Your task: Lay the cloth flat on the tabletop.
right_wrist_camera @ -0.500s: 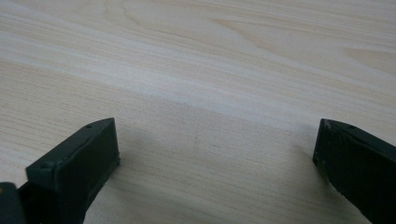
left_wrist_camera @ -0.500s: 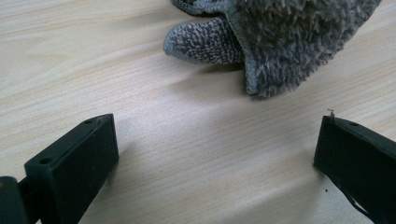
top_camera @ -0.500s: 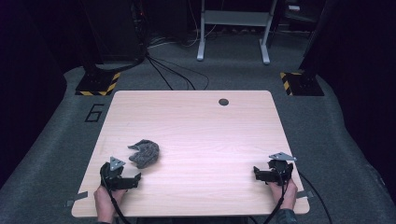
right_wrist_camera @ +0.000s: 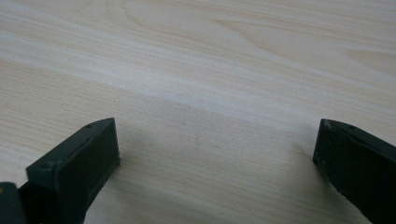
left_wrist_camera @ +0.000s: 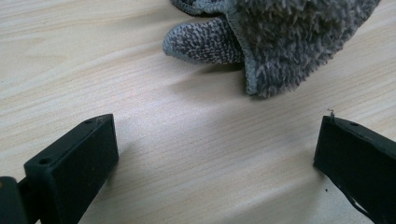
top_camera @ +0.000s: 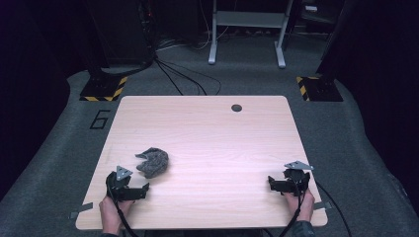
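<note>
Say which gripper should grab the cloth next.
Left. The left gripper sits just short of the cloth, jaws open, with the cloth ahead of them in its own view. The right gripper is far across the table, facing bare wood.

Left gripper [top_camera: 129, 186] sits low at the near left of the high view, held by the person's left hand [top_camera: 112, 213], which enters from the bottom edge. Grey three-cornered plate on top, cable trailing back past the wrist. In the left gripper view its two black jaws stand wide apart, nothing between them, tips close above the surface.

Right gripper [top_camera: 287, 181] at the near right, gripped by the right hand [top_camera: 299, 203]; forearm and sleeve come in from below. Plate on top, cable running back along the hand. In the right gripper view the jaws are likewise spread wide with nothing between, held low.

Both hands well apart, roughly level with each other.
</note>
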Available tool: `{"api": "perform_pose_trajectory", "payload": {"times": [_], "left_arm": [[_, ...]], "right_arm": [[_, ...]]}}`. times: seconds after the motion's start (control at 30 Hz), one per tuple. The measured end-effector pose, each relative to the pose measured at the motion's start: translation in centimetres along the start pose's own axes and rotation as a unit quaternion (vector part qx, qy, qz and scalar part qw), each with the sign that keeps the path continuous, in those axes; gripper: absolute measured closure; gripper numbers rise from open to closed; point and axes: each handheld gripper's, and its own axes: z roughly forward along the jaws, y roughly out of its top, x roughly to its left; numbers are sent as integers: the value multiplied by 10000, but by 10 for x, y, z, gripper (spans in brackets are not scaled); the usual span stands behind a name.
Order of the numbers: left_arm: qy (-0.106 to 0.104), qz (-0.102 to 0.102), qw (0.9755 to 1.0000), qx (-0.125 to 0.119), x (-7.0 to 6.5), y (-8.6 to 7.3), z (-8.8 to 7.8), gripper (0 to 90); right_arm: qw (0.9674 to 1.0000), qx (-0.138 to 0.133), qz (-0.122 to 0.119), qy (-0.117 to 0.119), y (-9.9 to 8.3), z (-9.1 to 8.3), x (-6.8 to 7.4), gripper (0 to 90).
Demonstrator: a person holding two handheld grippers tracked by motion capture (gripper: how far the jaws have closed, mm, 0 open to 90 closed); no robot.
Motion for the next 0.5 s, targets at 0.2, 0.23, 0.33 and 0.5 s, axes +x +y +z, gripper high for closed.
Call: {"api": "perform_pose_trajectory", "payload": {"times": [0.2,0.23,0.33,0.5], "left_arm": [[-198,-200,9996,-58,2,0,-3,0],[-198,-200,9996,-58,2,0,-3,0],[-320,-96,9994,-23,-1,4,-6,0],[-434,-27,9988,-205,-8,17,-12,0]], "right_arm": [[10000,21,-41,-1,0,0,-1,0],[10000,21,-41,-1,0,0,-1,0],[10000,21,-40,-2,0,0,-1,0],[10000,14,-17,-4,0,0,0,0]]}}
